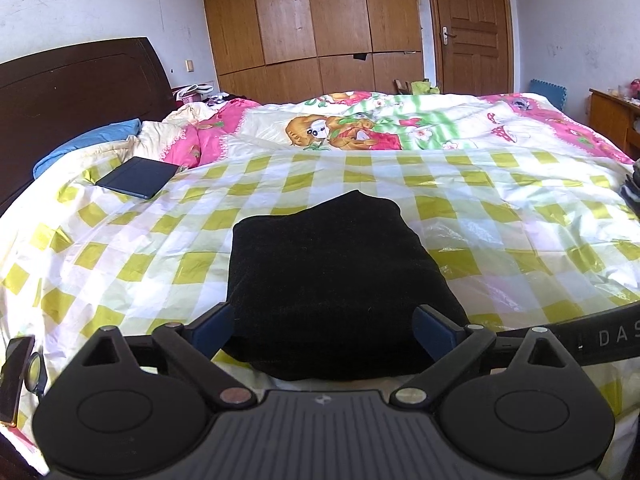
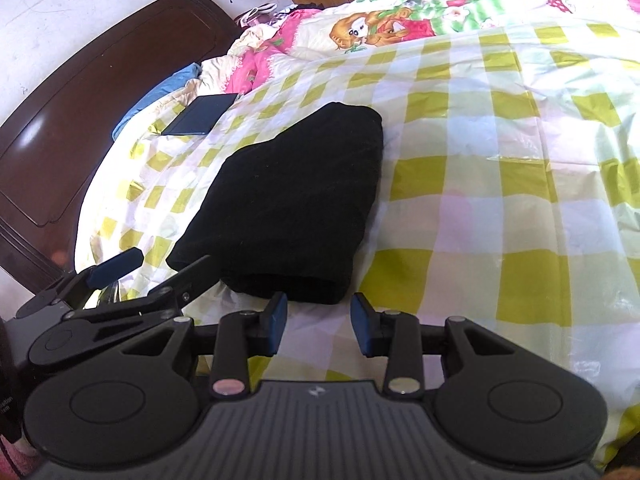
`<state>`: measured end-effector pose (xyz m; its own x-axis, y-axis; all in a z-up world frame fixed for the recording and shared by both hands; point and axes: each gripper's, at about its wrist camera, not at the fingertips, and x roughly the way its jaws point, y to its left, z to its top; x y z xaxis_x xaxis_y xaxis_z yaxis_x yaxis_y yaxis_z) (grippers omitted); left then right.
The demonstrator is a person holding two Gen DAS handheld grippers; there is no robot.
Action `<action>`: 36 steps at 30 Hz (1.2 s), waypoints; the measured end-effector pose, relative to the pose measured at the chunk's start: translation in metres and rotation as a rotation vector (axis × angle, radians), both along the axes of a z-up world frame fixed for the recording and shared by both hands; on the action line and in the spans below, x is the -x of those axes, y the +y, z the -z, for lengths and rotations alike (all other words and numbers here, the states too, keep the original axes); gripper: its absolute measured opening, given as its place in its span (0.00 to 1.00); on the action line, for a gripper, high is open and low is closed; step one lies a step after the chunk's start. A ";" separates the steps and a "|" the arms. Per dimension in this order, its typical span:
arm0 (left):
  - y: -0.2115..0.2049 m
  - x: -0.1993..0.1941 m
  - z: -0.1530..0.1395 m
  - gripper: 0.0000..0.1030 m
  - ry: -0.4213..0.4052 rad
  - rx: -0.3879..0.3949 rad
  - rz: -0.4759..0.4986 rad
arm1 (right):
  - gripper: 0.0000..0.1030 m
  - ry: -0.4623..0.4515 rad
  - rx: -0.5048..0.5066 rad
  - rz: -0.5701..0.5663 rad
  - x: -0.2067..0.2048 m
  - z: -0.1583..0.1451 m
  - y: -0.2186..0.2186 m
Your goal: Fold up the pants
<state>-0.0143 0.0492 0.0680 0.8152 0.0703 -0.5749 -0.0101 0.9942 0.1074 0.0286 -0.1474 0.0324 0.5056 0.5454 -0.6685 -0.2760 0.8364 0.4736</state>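
I see the black pants folded into a thick bundle, lying on the yellow-checked sheet of the bed. My left hand-held gripper stands wide apart, its blue pads flanking the bundle's near end without pressing it. My right hand-held gripper is part open, empty, just short of the pants' near edge. A dark tablet lies near the blue pillow.
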 end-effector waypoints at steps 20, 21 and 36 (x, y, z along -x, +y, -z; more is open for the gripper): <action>0.089 -0.091 0.049 1.00 0.067 0.101 -0.029 | 0.67 0.112 -0.106 -0.022 -0.127 0.050 0.023; 0.097 -0.092 0.049 1.00 0.055 0.142 -0.015 | 0.68 0.121 -0.116 -0.023 -0.131 0.052 0.022; 0.075 -0.126 0.073 0.94 0.206 0.305 0.160 | 0.32 0.177 -0.177 -0.021 -0.147 0.058 0.003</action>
